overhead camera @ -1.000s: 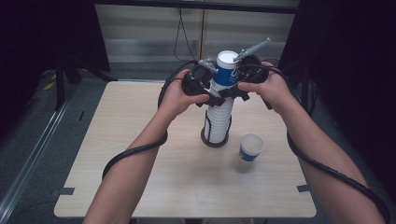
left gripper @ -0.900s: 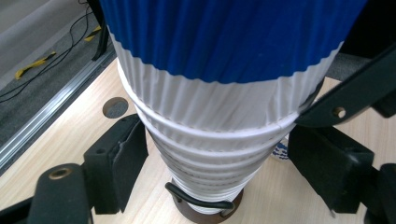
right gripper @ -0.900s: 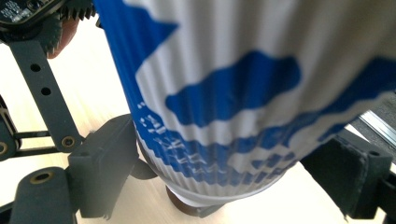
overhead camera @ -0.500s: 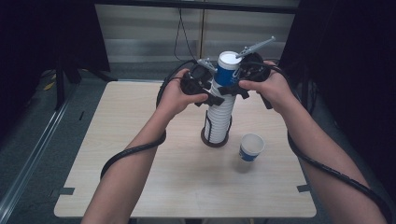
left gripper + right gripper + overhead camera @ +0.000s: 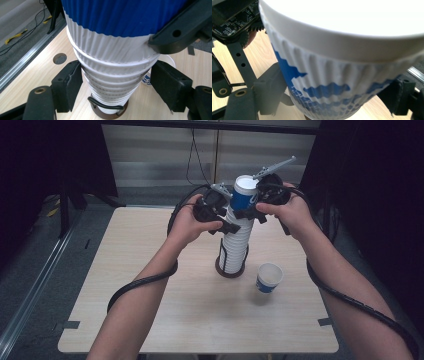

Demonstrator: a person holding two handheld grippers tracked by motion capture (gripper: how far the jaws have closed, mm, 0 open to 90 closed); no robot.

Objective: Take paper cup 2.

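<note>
A tall stack of ribbed white paper cups (image 5: 235, 250) stands on a dark round base (image 5: 231, 271) in the middle of the table. The top cup (image 5: 244, 195) is blue and white. My left gripper (image 5: 234, 225) has just been closing with the stack (image 5: 112, 65) between its jaws. Its pads (image 5: 72, 82) now press the white cups just below the blue cup (image 5: 120, 15). My right gripper (image 5: 252, 211) is shut on the top cup (image 5: 332, 62), one pad (image 5: 272, 85) on each side of it.
A single blue-and-white cup (image 5: 269, 278) stands upright on the wooden table (image 5: 150, 260), to the right of the base. A wire loop (image 5: 105, 106) rings the stack's foot. Cables trail from both grippers along the forearms.
The left gripper's jaws have drawn in onto the stack below the top cup. Both hands have stayed where they were.
</note>
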